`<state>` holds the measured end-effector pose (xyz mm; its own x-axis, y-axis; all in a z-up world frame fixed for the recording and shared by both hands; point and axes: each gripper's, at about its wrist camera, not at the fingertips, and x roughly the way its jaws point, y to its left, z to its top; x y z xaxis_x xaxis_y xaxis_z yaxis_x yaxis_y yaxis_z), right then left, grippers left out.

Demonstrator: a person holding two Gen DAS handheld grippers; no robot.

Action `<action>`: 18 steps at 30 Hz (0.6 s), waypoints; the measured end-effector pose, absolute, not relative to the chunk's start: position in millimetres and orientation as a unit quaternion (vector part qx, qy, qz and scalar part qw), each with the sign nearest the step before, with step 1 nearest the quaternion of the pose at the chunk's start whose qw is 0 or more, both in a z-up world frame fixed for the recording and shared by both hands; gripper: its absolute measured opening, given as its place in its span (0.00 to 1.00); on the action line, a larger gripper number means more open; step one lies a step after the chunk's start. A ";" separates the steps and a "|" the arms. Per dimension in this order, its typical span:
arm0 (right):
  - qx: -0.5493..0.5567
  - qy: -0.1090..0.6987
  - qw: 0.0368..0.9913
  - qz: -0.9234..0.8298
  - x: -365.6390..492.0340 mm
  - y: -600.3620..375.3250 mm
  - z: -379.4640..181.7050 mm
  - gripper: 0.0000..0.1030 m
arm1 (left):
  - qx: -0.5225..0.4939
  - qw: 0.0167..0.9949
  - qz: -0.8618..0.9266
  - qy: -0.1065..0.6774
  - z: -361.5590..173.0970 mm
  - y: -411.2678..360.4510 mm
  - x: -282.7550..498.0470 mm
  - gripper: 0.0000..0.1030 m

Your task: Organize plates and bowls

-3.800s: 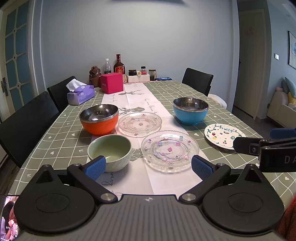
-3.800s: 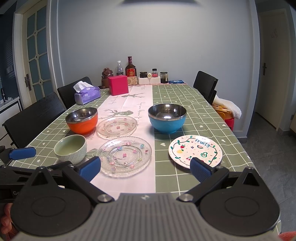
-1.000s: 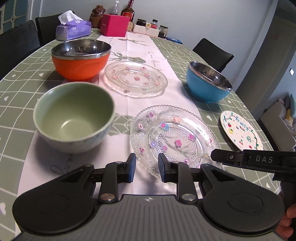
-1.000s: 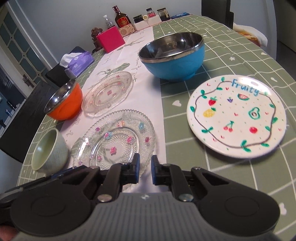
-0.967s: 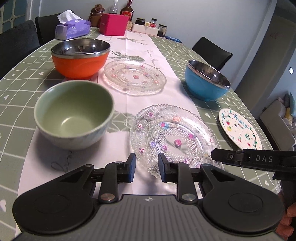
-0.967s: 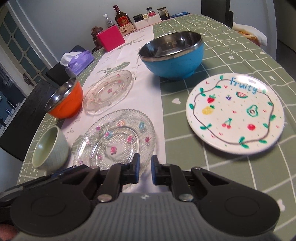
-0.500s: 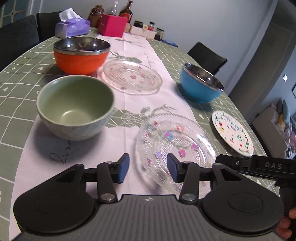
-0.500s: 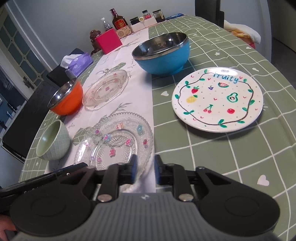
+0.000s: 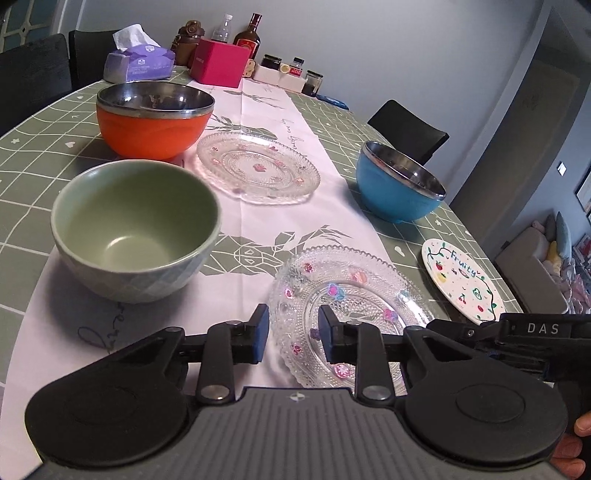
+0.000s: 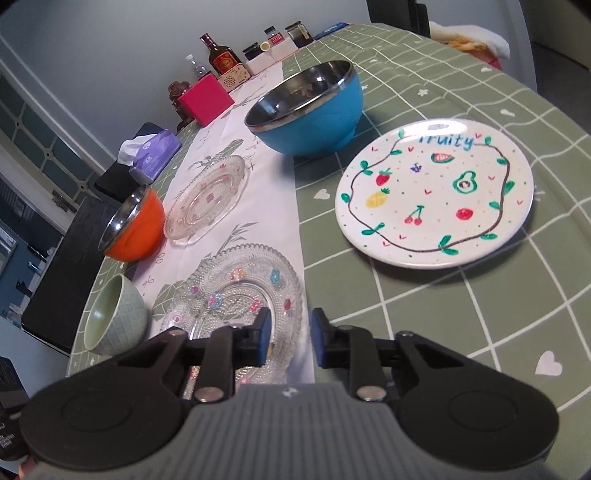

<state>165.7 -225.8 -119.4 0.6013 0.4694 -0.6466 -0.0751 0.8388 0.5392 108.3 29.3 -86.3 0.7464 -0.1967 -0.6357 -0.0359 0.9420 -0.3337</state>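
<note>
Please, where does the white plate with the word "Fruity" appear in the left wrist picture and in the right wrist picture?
Left wrist view: the white Fruity plate lies at the right edge, past the near glass plate.
Right wrist view: it lies right of centre, large.
Shared landmark: the blue bowl stands just behind it in both.

A pink box (image 9: pixel 221 61) stood at the far end of the table (image 9: pixel 37 122). Left of the pink box lay a purple tissue pack (image 9: pixel 138 62). Behind the pink box stood a dark bottle (image 9: pixel 248 38) and a clear bottle (image 9: pixel 221 32). Right of the pink box were small jars (image 9: pixel 291 72). A black chair (image 9: pixel 408 129) stood far to its right.
</note>
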 end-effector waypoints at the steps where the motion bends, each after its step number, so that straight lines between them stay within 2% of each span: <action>1: 0.239 0.418 0.862 0.157 165.1 -226.3 -120.9 0.11 | -0.163 0.920 -0.042 0.353 -86.5 29.4 107.5 0.26; 3: 0.238 0.418 0.864 0.153 164.6 -226.4 -121.4 0.06 | -0.160 0.921 -0.038 0.354 -86.5 29.6 106.7 0.19; 5: 0.240 0.416 0.864 0.152 163.7 -227.9 -121.6 0.06 | -0.159 0.921 -0.036 0.355 -86.1 29.6 106.0 0.17; 18: 0.230 0.411 0.870 0.148 129.5 -241.8 -101.4 0.06 | -0.174 0.920 -0.055 0.348 -63.1 16.2 74.0 0.16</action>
